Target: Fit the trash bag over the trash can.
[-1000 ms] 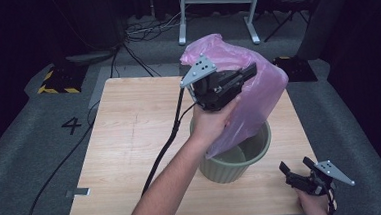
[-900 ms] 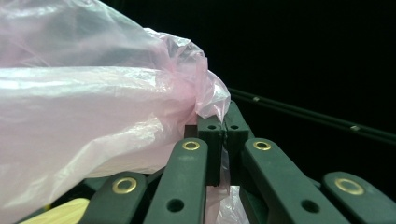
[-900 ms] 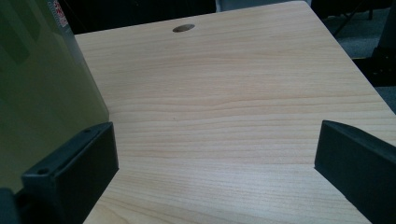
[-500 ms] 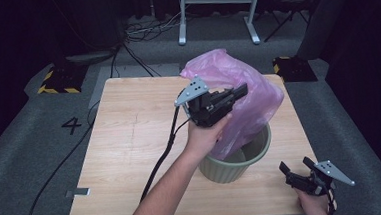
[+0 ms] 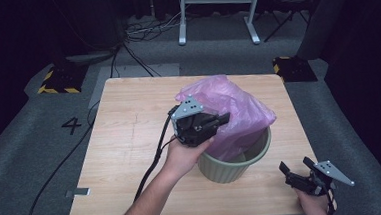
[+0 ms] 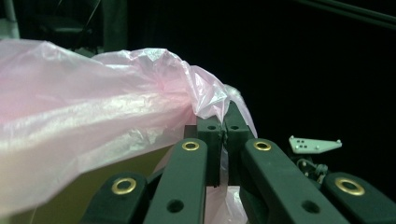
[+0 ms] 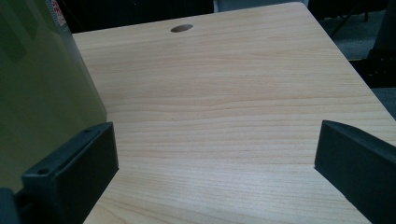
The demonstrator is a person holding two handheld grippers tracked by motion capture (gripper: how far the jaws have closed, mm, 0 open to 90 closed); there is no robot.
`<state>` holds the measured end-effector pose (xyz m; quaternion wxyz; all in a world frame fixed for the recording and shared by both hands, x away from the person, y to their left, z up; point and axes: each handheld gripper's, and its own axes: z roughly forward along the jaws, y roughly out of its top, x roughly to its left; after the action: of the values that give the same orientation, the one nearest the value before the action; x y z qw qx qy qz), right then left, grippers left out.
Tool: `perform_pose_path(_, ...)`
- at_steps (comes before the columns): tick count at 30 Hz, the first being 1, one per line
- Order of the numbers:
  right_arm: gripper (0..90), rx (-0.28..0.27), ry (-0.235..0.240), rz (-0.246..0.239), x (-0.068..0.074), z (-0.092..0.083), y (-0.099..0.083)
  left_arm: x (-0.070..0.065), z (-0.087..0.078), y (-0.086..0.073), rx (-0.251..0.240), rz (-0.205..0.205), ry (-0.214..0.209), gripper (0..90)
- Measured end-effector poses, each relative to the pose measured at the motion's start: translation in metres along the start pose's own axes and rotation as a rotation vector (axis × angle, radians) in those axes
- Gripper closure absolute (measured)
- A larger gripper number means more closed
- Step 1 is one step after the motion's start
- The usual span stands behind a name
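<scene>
A: We've brought the left gripper (image 5: 214,122) lower than a second ago; its jaws are clamped on a fold of the pink bag (image 5: 238,109), which now sags into the green bin (image 5: 234,162) on the bench (image 5: 130,141).

B: So we're lining the bin. The right gripper (image 5: 296,168) hasn't moved; it waits beside the bin, jaws wide, holding nothing.
</scene>
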<state>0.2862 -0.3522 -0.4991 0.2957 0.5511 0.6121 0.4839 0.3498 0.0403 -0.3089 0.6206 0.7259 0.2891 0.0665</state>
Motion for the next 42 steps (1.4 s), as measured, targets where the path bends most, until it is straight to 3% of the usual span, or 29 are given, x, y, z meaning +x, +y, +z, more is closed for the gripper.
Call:
perform_pose_path(3,0.0,-0.003,0.000,-0.001,0.000,0.000,0.000,0.003,0.000,-0.005,0.082,-0.020,0.012,89.2)
perform_pose_path(6,0.0,-0.005,0.001,-0.007,0.001,-0.001,0.000,0.005,0.002,-0.011,0.175,-0.011,0.049,89.1)
perform_pose_path(7,0.0,-0.007,0.002,-0.010,0.001,-0.001,0.000,0.006,0.003,-0.013,0.207,-0.028,0.050,89.0)
perform_pose_path(10,0.0,-0.007,0.005,-0.010,0.001,-0.001,0.000,0.007,0.004,-0.014,0.237,-0.020,0.053,86.8)
perform_pose_path(14,0.0,-0.007,0.009,-0.009,0.001,-0.001,0.000,0.005,0.006,-0.011,0.275,-0.001,0.059,71.6)
perform_pose_path(15,0.0,-0.009,0.013,-0.013,0.001,-0.002,0.000,0.004,0.005,-0.011,0.285,-0.007,0.056,64.5)
perform_pose_path(17,0.0,-0.010,0.019,-0.013,0.001,-0.002,0.000,0.002,0.005,-0.011,0.299,-0.007,0.092,46.6)
perform_pose_path(24,0.0,-0.036,0.108,0.040,0.007,-0.008,0.010,0.000,-0.006,-0.012,0.253,0.000,0.078,26.1)
perform_pose_path(29,0.0,-0.080,0.183,0.055,0.014,-0.015,0.034,0.005,-0.015,-0.010,0.223,-0.025,0.096,22.1)
perform_pose_path(33,0.0,-0.112,0.210,0.049,0.019,-0.018,0.058,0.012,-0.022,-0.010,0.198,-0.042,0.107,18.4)
perform_pose_path(37,0.0,-0.118,0.233,0.029,0.021,-0.017,0.079,0.019,-0.027,-0.011,0.173,-0.044,0.077,15.2)
perform_pose_path(42,0.0,-0.112,0.312,0.029,0.022,-0.011,0.105,0.029,-0.035,-0.010,0.132,-0.079,0.075,10.8)
